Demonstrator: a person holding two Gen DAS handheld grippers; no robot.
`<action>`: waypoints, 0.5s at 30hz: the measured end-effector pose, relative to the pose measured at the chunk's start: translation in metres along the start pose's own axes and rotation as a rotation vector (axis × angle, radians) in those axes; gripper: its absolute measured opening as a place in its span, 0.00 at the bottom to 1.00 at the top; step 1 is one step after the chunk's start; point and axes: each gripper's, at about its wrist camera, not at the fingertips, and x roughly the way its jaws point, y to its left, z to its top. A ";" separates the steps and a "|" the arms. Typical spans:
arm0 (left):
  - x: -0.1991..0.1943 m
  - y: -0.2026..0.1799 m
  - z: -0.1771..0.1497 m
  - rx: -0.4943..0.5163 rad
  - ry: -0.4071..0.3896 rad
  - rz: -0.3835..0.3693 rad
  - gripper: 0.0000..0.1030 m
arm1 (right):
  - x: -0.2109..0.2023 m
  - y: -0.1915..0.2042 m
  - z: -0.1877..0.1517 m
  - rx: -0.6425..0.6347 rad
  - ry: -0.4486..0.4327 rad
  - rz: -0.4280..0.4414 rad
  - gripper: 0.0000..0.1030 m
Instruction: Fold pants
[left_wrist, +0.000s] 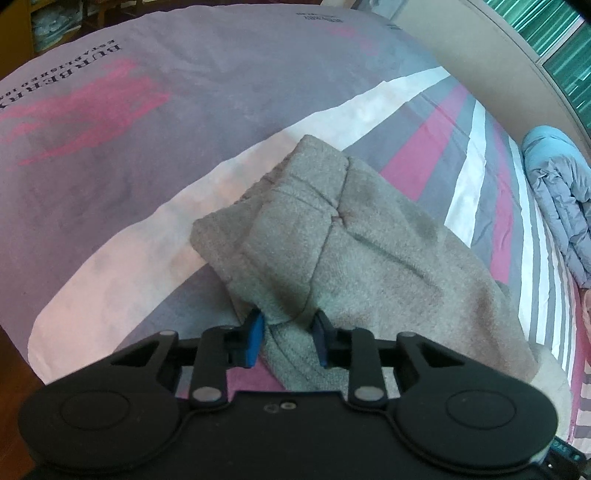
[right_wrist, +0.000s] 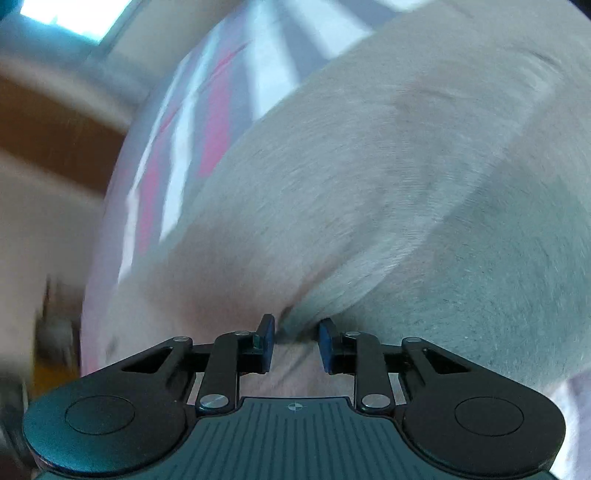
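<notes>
Grey fleece pants lie bunched on a bed with a grey, pink and white striped cover. In the left wrist view my left gripper has its blue pads on either side of a fold of the pants' near edge, with cloth between them. In the right wrist view, which is blurred, the same grey pants fill most of the frame, and my right gripper has a pinch of the cloth between its pads.
A crumpled light blue quilt lies at the bed's far right edge. A beige wall and a green-lit window stand beyond it. Wooden floor shows to the left of the bed.
</notes>
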 end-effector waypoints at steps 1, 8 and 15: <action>0.000 0.002 0.001 -0.009 0.004 -0.006 0.19 | 0.002 0.001 -0.001 -0.002 -0.002 -0.001 0.26; -0.010 0.005 0.007 0.007 -0.018 -0.028 0.13 | -0.022 0.026 -0.019 -0.191 -0.040 0.021 0.06; -0.025 0.016 0.013 0.000 0.033 -0.051 0.17 | -0.051 0.039 -0.035 -0.228 -0.037 0.108 0.06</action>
